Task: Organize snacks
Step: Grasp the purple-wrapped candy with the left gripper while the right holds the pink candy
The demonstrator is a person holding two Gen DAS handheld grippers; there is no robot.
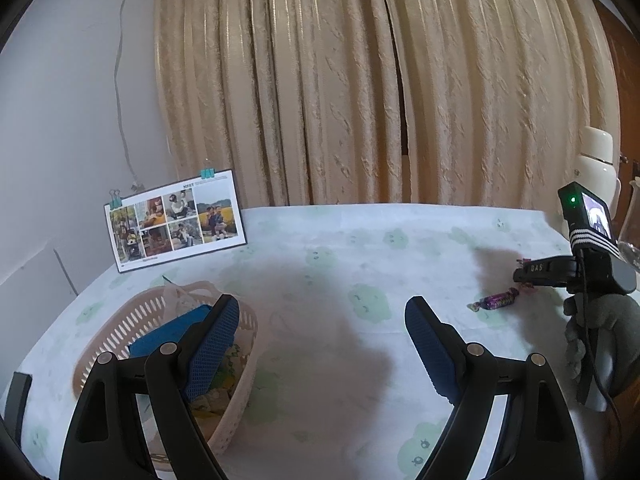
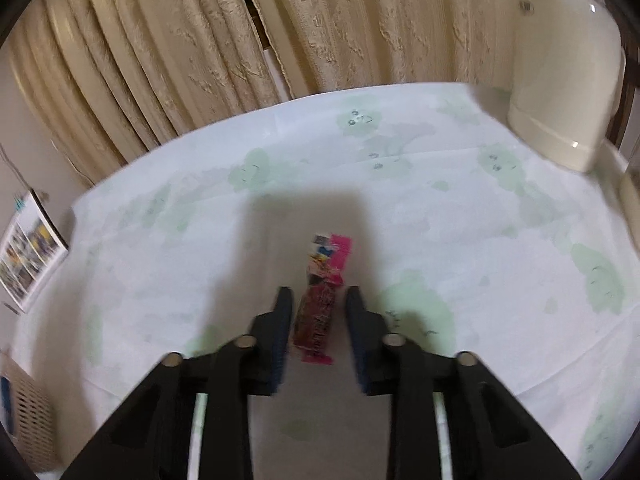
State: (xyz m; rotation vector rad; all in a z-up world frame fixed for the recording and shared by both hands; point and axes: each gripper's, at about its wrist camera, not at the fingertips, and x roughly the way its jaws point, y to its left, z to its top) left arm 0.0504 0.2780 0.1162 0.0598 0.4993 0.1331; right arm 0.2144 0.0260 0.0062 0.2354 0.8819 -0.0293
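The pink snack bar point(image 2: 322, 300) lies lengthwise on the counter point(image 2: 460, 208), mid-surface, between my right hand-held gripper point(image 2: 318, 300) jaws, which are spread and not yet touching it. I should centre, then close evenly on its long sides. My left hand-held gripper point(image 1: 322, 344) hangs released beside the basket point(image 1: 120, 332) near the counter's left edge.
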